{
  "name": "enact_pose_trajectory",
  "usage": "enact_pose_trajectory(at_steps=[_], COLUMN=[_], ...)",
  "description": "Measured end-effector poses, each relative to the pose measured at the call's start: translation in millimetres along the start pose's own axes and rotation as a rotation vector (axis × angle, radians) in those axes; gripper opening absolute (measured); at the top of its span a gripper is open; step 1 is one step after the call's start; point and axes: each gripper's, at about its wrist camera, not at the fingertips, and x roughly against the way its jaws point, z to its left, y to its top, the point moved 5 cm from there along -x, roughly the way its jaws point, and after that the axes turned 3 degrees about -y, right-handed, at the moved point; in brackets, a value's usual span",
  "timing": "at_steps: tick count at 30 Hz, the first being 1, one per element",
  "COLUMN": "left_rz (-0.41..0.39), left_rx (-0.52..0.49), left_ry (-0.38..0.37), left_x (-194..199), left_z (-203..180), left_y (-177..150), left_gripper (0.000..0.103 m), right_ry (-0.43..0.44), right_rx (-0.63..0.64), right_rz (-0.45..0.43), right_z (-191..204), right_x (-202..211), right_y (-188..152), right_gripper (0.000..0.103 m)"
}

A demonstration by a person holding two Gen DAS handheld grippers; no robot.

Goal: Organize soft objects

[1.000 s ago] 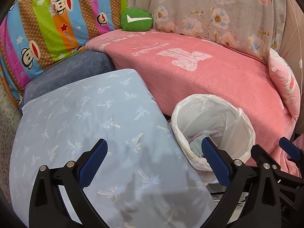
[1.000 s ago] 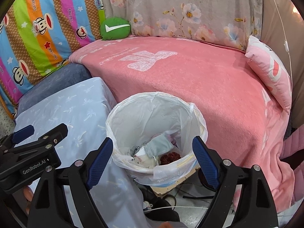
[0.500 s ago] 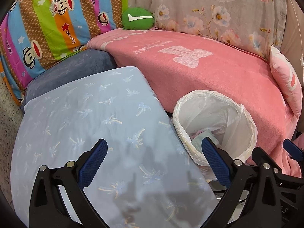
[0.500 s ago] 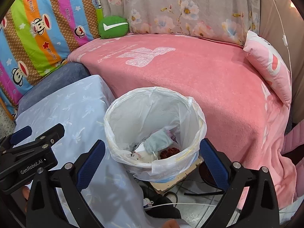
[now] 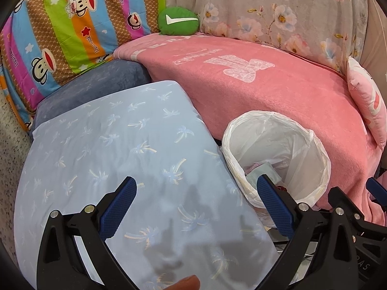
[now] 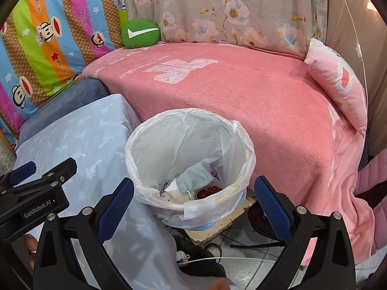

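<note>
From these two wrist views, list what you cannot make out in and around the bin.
- Bin contents: in the left wrist view its near wall and a blue finger pad hide most; in the right wrist view, a grey cloth covers what lies beneath.
- Bin base: hidden by the liner in the right wrist view.
- Pink pillow: cut off by the fisheye edge in the left wrist view.

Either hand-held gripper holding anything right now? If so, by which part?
Nothing held. Left hand-held gripper and right hand-held gripper both stand open, nothing between the fingers.
</note>
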Motion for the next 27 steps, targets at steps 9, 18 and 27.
enact_pose_trajectory(at_steps=[9,18,27], left_rz=[0.012,0.037,0.056], left_rx=[-0.016,-0.014,0.004], left_ry=[0.003,-0.005,0.016], left_x=[-2,-4,-8], left_z=[-5,-11,-11], left_y=[-4,-10,-15], left_gripper=[0.096,0.096,0.096], right_ry=[-0.017,-0.033,-0.042], right_rx=[0.009,0.025,0.025], right_rz=[0.010,0.021,0.033], right_z=[-3,-3,-4], right_x=[-2,-4,-5], right_y=[-5,-10,-15], right_gripper=[0.097,0.097,0.097])
